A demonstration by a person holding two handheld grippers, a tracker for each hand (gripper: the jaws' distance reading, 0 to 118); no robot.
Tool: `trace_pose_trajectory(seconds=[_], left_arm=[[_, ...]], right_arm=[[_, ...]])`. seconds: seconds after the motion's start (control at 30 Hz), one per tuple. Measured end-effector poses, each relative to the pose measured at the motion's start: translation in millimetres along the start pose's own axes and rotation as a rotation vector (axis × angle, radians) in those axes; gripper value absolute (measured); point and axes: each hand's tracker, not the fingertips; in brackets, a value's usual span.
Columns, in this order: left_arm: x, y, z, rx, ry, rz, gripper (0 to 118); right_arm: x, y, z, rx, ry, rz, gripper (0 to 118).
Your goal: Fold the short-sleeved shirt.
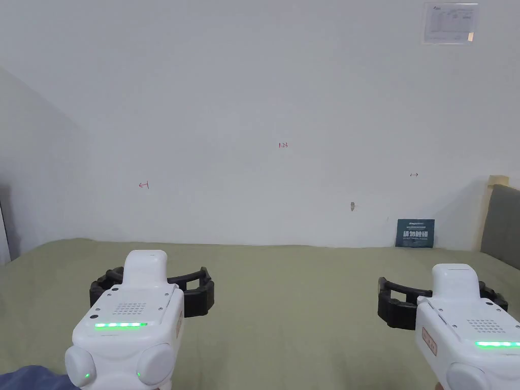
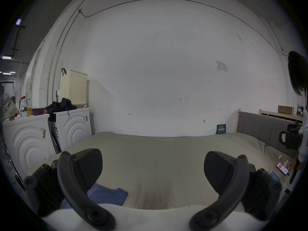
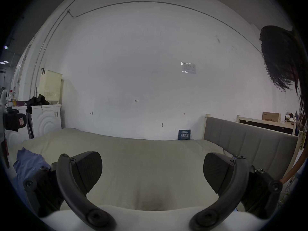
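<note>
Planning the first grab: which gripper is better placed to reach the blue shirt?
Left, probably. The crumpled blue fabric shirt lies on the olive-green bedsheet just below the open left gripper. From the open right gripper it sits far off to the left side.

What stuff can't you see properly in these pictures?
- Blue shirt: in the left gripper view, the left gripper covers part of it; in the head view, the bottom edge cuts it off. Its sleeves cannot be made out.
- Right gripper: the head view's right edge cuts off its body.
- Paper on the wall: too small to make out.
- Person beside the bed: cut off by the right gripper view's dark rim.
</note>
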Motion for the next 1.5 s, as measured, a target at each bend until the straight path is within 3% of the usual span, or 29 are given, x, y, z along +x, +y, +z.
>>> trace_pose_trajectory(seconds=[1.5], left_arm=[[-0.1,4.2,2.7,0.019,-0.009,-0.005,118]], right_arm=[[-1.7,6.8,2.3,0.009,0.02,0.033,118]])
